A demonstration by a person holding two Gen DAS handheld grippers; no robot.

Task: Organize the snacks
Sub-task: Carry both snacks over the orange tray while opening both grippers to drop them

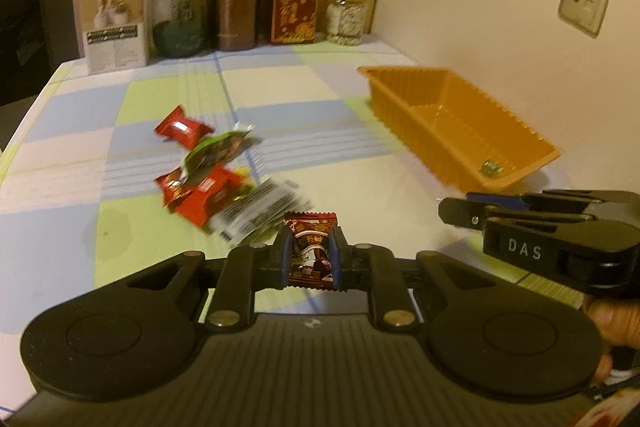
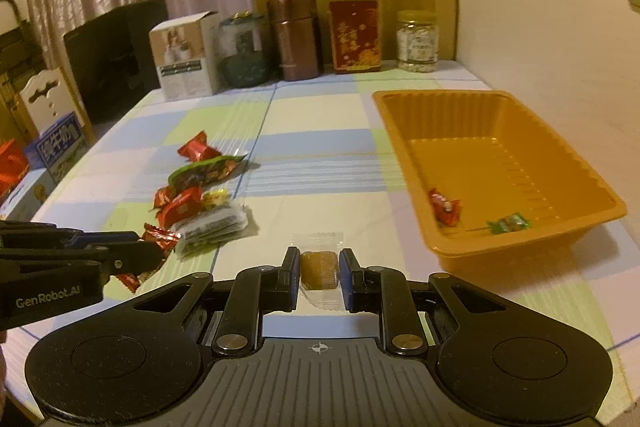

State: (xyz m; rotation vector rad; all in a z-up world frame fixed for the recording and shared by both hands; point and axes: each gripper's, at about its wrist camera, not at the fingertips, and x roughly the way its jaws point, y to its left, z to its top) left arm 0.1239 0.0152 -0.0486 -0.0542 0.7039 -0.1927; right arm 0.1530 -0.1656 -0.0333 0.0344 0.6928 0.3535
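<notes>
My left gripper [image 1: 311,254] is shut on a dark red snack packet [image 1: 313,247] and holds it above the table; it also shows in the right wrist view [image 2: 156,243]. My right gripper [image 2: 319,269] is open around a clear packet with a brown cake [image 2: 319,267] that lies on the table. A pile of red, green and grey snack packets [image 1: 224,179] lies on the checked tablecloth. An orange tray [image 2: 600,195] at the right holds a red candy [image 2: 444,207] and a green candy [image 2: 508,223].
Along the table's far edge stand a white box [image 1: 116,23], a green jar [image 1: 180,19], a copper canister [image 1: 236,7], a red box [image 1: 294,9] and a glass jar [image 1: 346,17]. A wall with sockets runs on the right. Boxes sit beyond the left edge.
</notes>
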